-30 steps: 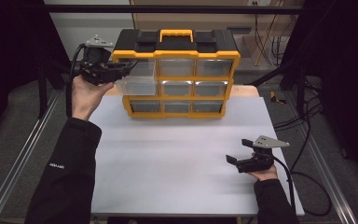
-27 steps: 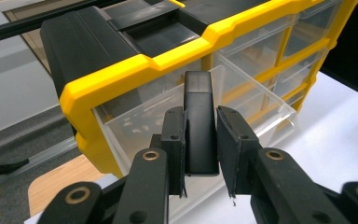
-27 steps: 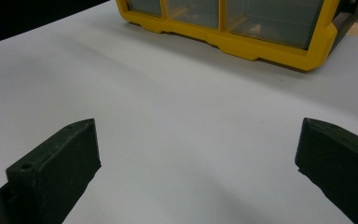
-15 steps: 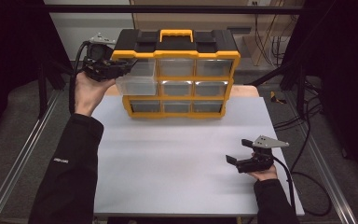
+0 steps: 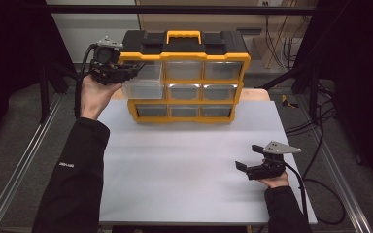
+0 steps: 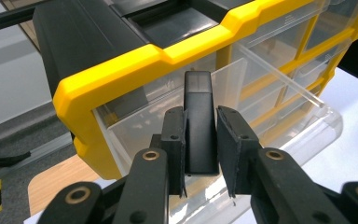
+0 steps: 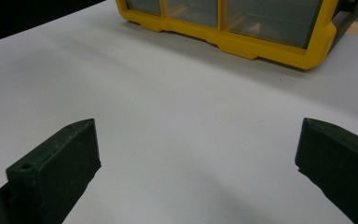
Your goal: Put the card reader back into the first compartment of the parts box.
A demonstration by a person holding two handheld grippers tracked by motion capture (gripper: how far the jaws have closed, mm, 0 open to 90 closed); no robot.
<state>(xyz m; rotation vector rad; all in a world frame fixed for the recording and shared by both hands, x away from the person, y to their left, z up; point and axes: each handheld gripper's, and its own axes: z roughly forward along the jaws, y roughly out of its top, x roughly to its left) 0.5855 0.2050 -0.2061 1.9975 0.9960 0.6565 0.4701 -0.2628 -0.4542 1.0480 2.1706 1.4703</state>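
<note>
A yellow and black drawer organizer stands at the back of the white table. Its clear top left drawer is pulled out. My left gripper is raised at the organizer's top left corner, over that drawer. In the left gripper view my left gripper is shut on a small black rectangular block, held upright above the open drawer. My right gripper rests at the table's front right, open, and in the right gripper view nothing lies between its fingers.
The organizer's other clear drawers are pushed in. Metal rails run along both sides of the table. Cables lie on the floor at the right. A wooden strip shows behind the table.
My left gripper has risen a little with the black block, closer to the organizer's top left corner. The right gripper has stayed in place.
</note>
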